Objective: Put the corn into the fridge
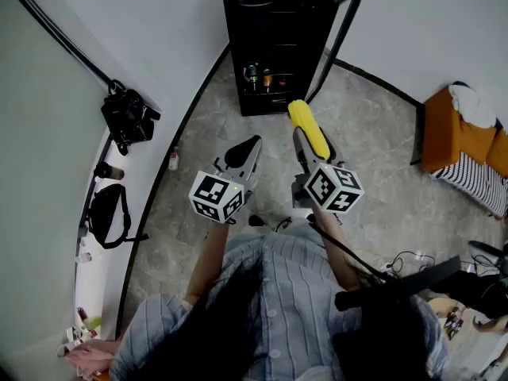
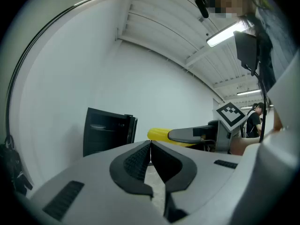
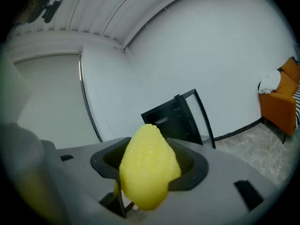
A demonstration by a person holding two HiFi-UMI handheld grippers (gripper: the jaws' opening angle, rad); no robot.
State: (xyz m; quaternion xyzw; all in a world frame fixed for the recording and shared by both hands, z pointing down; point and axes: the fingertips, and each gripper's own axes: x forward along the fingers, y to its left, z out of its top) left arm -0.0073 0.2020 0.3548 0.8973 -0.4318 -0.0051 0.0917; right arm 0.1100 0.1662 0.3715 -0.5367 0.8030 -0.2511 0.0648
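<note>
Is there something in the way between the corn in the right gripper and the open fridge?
Nothing visible does. The corn, held in the right gripper, points at the fridge, whose door stands swung open. Only floor lies between them; the left gripper is beside the corn, not ahead of it.

All three views toward fridge [image 1: 274,46]

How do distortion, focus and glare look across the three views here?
Head view: evenly lit, walls bow at the edges, the tall black fridge sharp. Left gripper view: heavy fisheye, dark corners, the fluorescent ceiling tube blown out. Right gripper view: same fisheye, the yellow corn cob close up and slightly soft.
</note>
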